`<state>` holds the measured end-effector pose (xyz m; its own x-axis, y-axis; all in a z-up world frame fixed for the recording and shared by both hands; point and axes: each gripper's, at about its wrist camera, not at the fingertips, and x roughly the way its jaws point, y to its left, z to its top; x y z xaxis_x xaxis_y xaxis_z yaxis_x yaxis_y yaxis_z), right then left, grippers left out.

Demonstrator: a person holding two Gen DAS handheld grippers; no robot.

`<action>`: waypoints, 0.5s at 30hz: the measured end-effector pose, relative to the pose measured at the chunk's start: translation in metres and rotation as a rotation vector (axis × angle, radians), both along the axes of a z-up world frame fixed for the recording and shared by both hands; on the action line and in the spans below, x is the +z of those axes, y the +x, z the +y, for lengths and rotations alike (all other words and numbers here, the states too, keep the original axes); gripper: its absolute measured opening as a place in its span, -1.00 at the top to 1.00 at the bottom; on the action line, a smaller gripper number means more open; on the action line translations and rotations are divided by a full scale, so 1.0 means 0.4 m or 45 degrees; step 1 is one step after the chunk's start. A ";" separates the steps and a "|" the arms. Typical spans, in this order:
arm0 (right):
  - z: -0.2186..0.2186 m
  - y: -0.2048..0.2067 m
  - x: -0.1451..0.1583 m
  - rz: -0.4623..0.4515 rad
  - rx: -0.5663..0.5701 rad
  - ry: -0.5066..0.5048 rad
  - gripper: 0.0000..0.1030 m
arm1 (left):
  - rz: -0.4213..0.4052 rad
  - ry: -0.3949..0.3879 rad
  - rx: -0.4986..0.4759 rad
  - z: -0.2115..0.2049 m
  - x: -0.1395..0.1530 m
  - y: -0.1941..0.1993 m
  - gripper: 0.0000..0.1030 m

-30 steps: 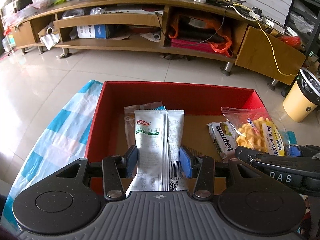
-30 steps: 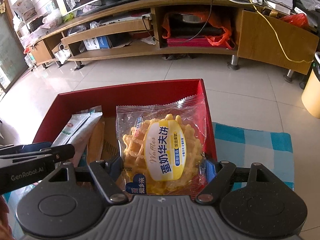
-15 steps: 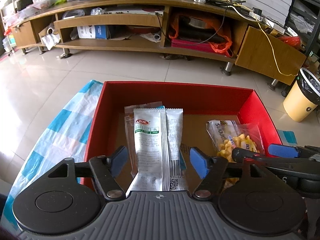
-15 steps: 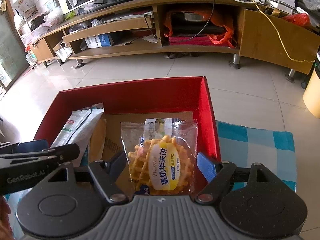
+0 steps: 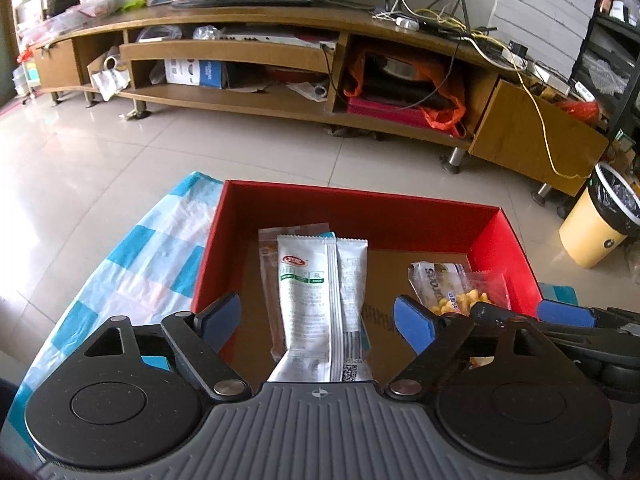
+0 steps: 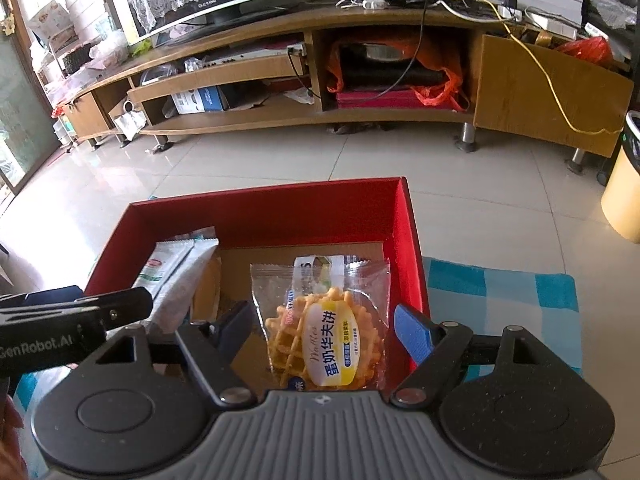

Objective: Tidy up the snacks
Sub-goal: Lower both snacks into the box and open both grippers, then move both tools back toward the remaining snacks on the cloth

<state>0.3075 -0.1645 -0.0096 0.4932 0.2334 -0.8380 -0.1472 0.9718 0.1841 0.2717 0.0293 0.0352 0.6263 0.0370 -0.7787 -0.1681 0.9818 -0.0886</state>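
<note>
left gripper (image 5: 318, 316): jaws just opened wide, clear of the white foil snack sachet (image 5: 308, 304) lying between them in the red cardboard box (image 5: 360, 210) | right gripper (image 6: 324, 330): open, clear waffle packet (image 6: 326, 328) lying loose between its jaws on the box floor

Red box (image 5: 352, 212): smooth red walls, slight sheen; bottom plain brown cardboard, matt.
White sachets (image 5: 308, 292): plastic film, satin, crinkled at seams.
Waffle pack (image 6: 324, 320): clear glossy film with printed label.
Checked cloth (image 5: 132, 264): blue and white, thin, maybe plastic sheet, view not sharp.
Floor (image 6: 248, 160): glazed tile, very glossy, reflects light.
TV cabinet (image 5: 256, 52): wood-look surface, semi-matt; legs shiny metal.
Left gripper (image 5: 318, 320): black matt plastic body, ribbed; blue pads smooth.
</note>
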 end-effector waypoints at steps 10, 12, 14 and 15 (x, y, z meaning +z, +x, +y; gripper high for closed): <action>0.007 -0.049 0.038 -0.015 0.023 0.013 -0.57 | -0.001 -0.005 0.027 0.028 0.020 -0.058 -0.77; 0.005 -0.065 0.046 -0.015 0.024 0.010 -0.57 | -0.002 -0.021 0.032 0.040 0.024 -0.079 -0.77; 0.003 -0.082 0.052 -0.016 0.032 0.001 -0.57 | -0.003 -0.028 0.031 0.052 0.030 -0.103 -0.78; 0.003 -0.082 0.052 -0.016 0.032 0.001 -0.58 | -0.003 -0.025 0.032 0.056 0.032 -0.115 -0.79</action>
<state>0.2746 -0.1635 0.0112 0.4974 0.2464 -0.8318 -0.1741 0.9677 0.1826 0.2258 0.0519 0.0478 0.6275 0.0373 -0.7777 -0.1925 0.9753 -0.1086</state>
